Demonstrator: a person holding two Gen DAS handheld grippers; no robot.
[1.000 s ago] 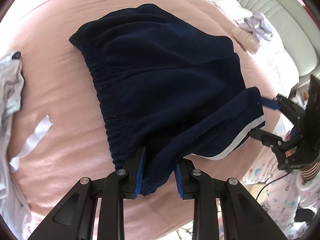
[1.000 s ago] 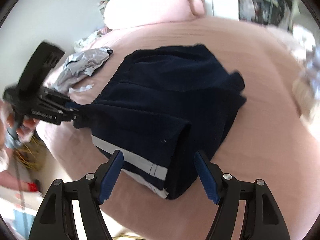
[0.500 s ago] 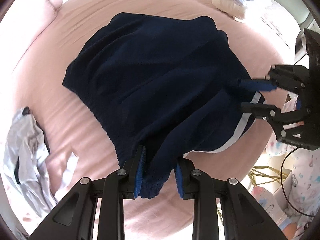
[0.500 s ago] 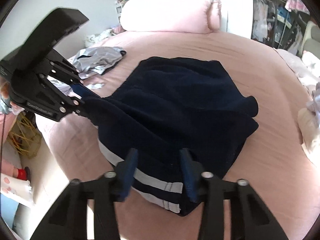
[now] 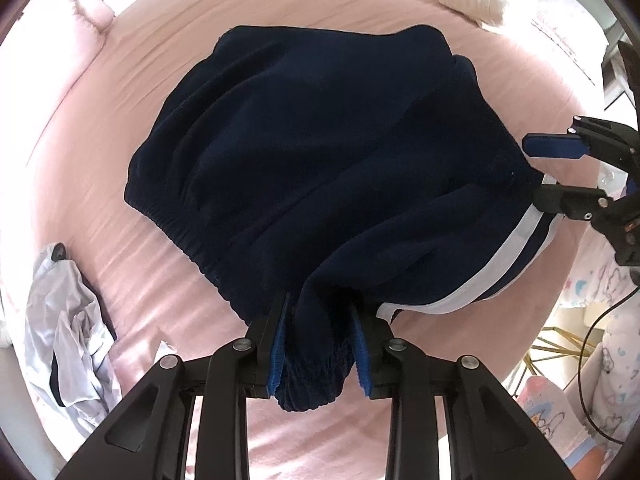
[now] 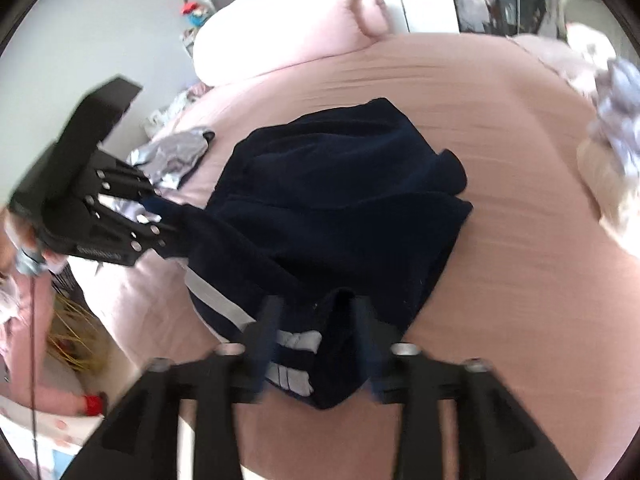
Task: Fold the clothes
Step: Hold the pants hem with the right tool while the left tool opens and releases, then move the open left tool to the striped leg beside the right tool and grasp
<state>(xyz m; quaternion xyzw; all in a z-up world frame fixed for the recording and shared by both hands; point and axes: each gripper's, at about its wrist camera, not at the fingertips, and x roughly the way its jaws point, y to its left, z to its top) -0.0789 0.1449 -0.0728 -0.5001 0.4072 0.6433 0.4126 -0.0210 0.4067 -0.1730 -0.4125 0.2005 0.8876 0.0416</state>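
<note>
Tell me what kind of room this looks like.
Most likely a bedroom. Dark shorts lie on a bed with a pink sheet, a big pink pillow sits at its head, and more clothes are strewn on the bed.

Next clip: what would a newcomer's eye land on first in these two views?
The navy shorts with white side stripes, sprawled mid-bed on the pink sheet. The left hand-held gripper pinches their bunched waistband at the near edge; the right hand-held gripper, jaws opening, straddles the striped leg hem. A crumpled grey garment lies left of the shorts.
</note>
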